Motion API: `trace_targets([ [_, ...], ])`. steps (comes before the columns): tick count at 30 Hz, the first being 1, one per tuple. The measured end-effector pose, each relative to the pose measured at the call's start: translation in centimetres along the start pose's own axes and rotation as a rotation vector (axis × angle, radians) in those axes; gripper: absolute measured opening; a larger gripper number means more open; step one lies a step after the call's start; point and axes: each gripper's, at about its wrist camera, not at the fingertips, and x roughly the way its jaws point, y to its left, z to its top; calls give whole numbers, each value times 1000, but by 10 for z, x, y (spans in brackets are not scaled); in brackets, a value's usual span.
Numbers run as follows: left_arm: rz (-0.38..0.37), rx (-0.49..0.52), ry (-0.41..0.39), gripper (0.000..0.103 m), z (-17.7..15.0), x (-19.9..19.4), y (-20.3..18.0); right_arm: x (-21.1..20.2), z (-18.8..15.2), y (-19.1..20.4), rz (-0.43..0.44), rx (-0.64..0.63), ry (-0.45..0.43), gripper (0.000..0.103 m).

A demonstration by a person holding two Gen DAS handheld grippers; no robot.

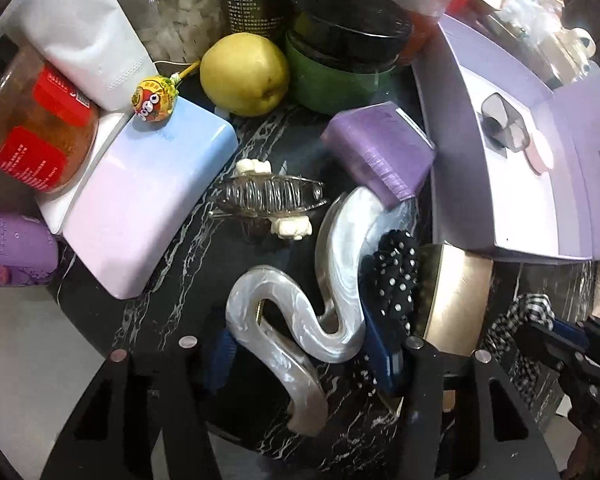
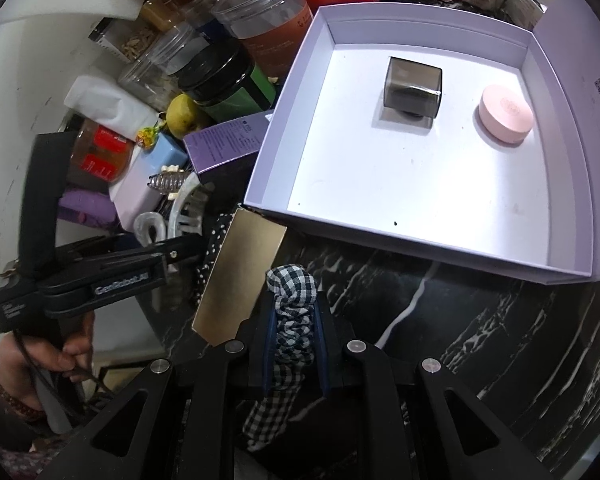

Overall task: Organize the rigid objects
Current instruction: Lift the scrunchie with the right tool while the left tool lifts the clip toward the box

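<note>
We point the left hand-held gripper [image 1: 306,350] straight down at the black marbled tabletop [image 1: 260,152]; its jaws stand partly open astride the pearl-white wavy hair clip [image 1: 296,320], and we cannot tell whether the pads press on it. A polka-dot scrunchie [image 1: 396,276] lies just beside its right finger, a clear claw clip [image 1: 272,196] ahead. The right hand-held gripper [image 2: 292,344] is closed on a checked scrunchie [image 2: 290,296]. Ahead of it and to the right sits the open lilac box [image 2: 556,240] holding a smoky cube [image 2: 414,88] and a pink round case [image 2: 506,114].
</note>
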Motion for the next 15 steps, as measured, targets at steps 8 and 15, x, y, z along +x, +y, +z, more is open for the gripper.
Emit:
trace_targets([
  [8, -34, -9, 2, 55, -14, -9, 11, -6, -3, 10, -3, -15, -11, 17],
  [15, -35, 4, -14, 55, -27, -27, 18, -11, -10, 19, 9, -20, -23, 17],
])
